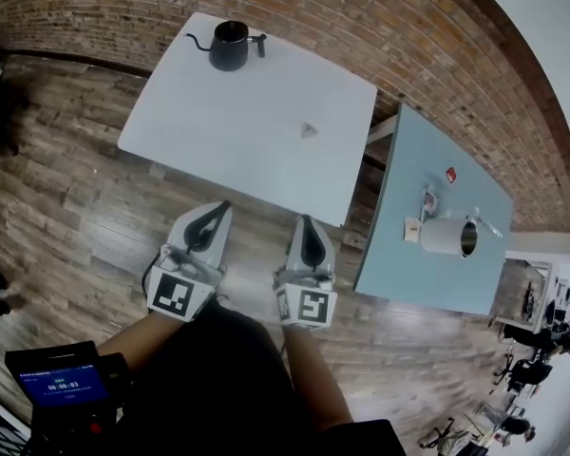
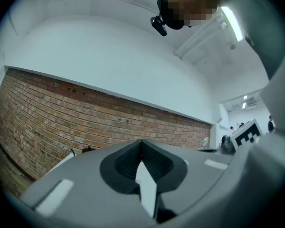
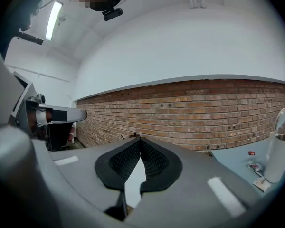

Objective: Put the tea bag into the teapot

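Observation:
A dark teapot (image 1: 230, 46) with a thin spout stands at the far end of the white table (image 1: 218, 131). A small pale tea bag (image 1: 309, 130) lies on the same table toward its right side. My left gripper (image 1: 220, 207) and right gripper (image 1: 303, 220) hover side by side over the floor, just short of the table's near edge. Both are shut with nothing between the jaws. In the left gripper view the left gripper (image 2: 141, 143) meets tip to tip before the brick wall; in the right gripper view the right gripper (image 3: 138, 138) does the same.
A blue-grey table (image 1: 399, 255) to the right carries a white cylindrical kettle (image 1: 448, 237), a small red item (image 1: 450, 174) and small packets (image 1: 427, 200). A brick wall (image 1: 380, 27) runs behind both tables. Wooden floor lies below. A black device with a screen (image 1: 66, 384) sits at bottom left.

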A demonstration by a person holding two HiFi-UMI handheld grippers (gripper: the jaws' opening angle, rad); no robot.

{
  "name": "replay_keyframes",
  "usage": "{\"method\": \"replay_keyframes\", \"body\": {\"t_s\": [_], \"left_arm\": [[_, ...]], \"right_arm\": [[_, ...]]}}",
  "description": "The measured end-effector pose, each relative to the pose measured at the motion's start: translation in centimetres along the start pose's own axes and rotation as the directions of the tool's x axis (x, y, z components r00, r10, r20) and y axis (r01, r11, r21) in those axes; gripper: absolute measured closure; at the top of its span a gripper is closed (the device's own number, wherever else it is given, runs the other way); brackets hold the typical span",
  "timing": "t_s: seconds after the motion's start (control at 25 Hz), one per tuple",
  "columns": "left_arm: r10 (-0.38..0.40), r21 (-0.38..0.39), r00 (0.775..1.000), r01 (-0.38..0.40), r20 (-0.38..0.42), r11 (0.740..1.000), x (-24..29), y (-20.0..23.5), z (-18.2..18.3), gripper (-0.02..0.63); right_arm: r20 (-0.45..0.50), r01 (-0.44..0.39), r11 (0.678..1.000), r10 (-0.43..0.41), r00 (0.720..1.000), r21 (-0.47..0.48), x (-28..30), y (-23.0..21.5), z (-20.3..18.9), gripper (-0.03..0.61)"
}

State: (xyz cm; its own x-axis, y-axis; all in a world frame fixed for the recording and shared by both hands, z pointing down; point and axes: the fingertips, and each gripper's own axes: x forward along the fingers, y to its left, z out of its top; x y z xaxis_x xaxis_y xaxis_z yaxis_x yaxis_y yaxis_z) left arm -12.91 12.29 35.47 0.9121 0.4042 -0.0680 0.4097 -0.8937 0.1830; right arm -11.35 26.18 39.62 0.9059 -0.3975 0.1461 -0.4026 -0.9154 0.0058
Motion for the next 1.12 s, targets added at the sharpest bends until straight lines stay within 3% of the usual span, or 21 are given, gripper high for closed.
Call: {"method": "replay_keyframes", "body": {"t_s": [0.68,0.92,1.12], "left_arm": [[-0.091,-0.009,0.996,0.092,0.023,0.996,9.1,7.4,1.9,0.614],[-0.063,-0.029,0.998,0.063,0.009,0.998,9.4,7.7,1.8,0.614],[-0.023,-0.026,1.0,0.023,0.015,0.999,10.5,8.4,1.9,0.614]], "right_arm": [[-0.033,0.04,0.998,-0.042,0.999,-0.047,10.1,-1.4,1.8,0.575],[-0.043,0.038,0.999,-0.039,0.998,-0.036,9.9,-1.7,2.1,0.575],[-0.05,-0.022,0.999,0.021,0.999,-0.022,11.6,-1.2,2.2,0.575]]}}
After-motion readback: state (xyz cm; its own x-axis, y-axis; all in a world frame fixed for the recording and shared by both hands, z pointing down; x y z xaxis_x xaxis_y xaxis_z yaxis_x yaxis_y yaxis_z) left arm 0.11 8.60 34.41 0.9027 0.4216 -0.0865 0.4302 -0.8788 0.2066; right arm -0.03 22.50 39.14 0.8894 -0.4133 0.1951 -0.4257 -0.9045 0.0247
